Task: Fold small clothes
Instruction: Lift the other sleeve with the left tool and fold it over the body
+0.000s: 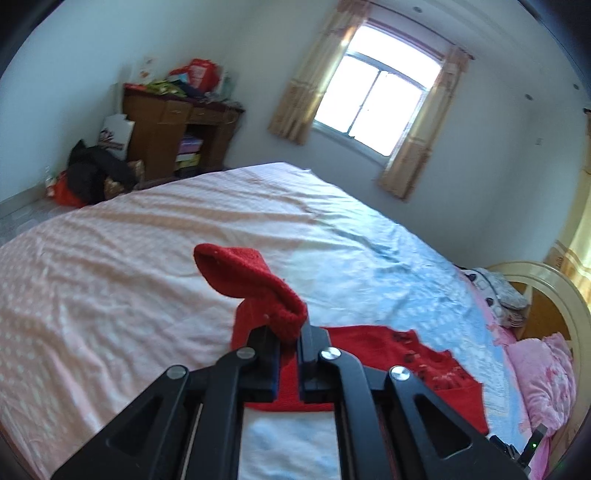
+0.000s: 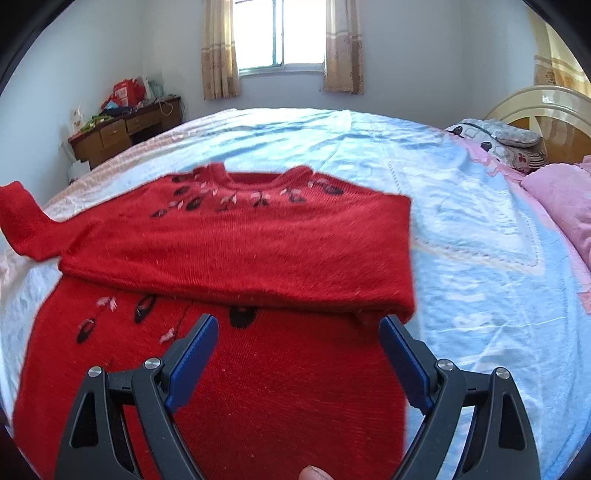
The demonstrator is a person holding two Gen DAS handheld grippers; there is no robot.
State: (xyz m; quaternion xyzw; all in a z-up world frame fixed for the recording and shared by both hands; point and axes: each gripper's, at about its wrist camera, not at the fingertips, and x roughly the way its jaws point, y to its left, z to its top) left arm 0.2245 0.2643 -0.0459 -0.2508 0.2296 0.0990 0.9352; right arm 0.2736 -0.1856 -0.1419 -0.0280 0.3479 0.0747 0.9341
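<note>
So the red sweater (image 2: 236, 236) is spread on the bed (image 2: 461, 221), neckline toward the window (image 2: 280, 33), and it looks partly folded already: a fold of the upper part lies over the lower body w/ a rolled edge running side to side right ahead of the right hand-held gripper (image 2: 299, 325). That one's spread wide, blue pads either side of nothing, hovering just above the knit, not touching afaict. A fingertip (image 2: 314, 472) peeks in at the bottom edge of that view.

The left hand-held gripper (image 1: 290, 332) is pressed together and pinching the sleeve (image 1: 251, 280). The cuff end sticks up and flops over past the jaws, so the sleeve's lifted off the bed while the rest of the sweater lies below and to the right of it. From the right wrist view the same sleeve (image 2: 22, 218) pokes out at the far left, beyond the body's edge.

Key thing imo: the sleeve's long axis runs out sideways from the body, and the body lies to the right of the left gripper. So the next move prob means carrying that cuff inward across the chest. Left hand is the nearer one, obv, since it's already holding it. Right one's free to pin the fold.

Surface is soft, a wrinkly sheet, pale blue under the sweater and pink polka dots further left. Pink pillows (image 2: 561, 199) by the headboard (image 2: 543, 107), cluttered wooden desk (image 2: 125, 129) in the corner, curtains either side of the window. Knit's fuzzy, might cling to itself.
</note>
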